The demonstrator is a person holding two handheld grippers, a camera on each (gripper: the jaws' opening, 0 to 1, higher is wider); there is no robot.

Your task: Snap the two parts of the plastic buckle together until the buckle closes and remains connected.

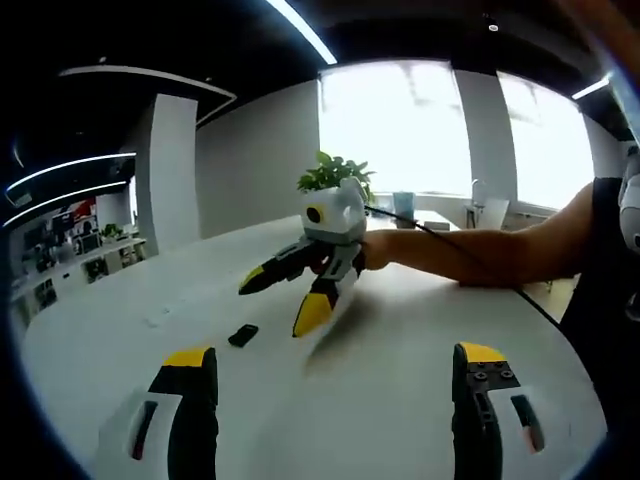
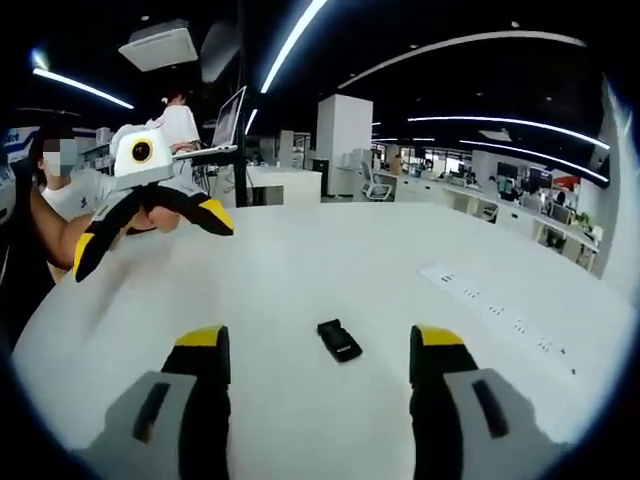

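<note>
Seen across a broad white table (image 2: 330, 270) in an open-plan office: two hand-held grippers raised above the surface, one small black plastic buckle (image 2: 339, 340) lying flat between them. In the right gripper view, the right gripper (image 2: 318, 350) with jaws spread wide, yellow-tipped, framing the buckle without touching it and holding nothing; buckle just ahead of the jaw tips, slightly nearer the left jaw, its two halves too small to tell apart. Farther back on the left, the left gripper (image 2: 150, 225), gripped by a hand, lifted off the table with jaws splayed wide and empty. Off to the right on the tabletop, a long white power strip (image 2: 495, 305), well apart from the buckle. Beyond the table's far edge, desks, monitors, a white column and ceiling light strips. In the left gripper view, the same table (image 1: 400, 330) from the opposite side: left gripper (image 1: 335, 365) jaws far apart at the bottom, nothing between them; buckle (image 1: 243, 335) resting on the table ahead and left of centre, near the left jaw tip yet clear of it. Above and just beyond the buckle, the right gripper (image 1: 278, 298), held by a bare forearm (image 1: 470, 250) reaching in from the right, cable trailing, jaws open and angled down toward the table. Behind it, a green potted plant (image 1: 335, 172) against bright windows.
</note>
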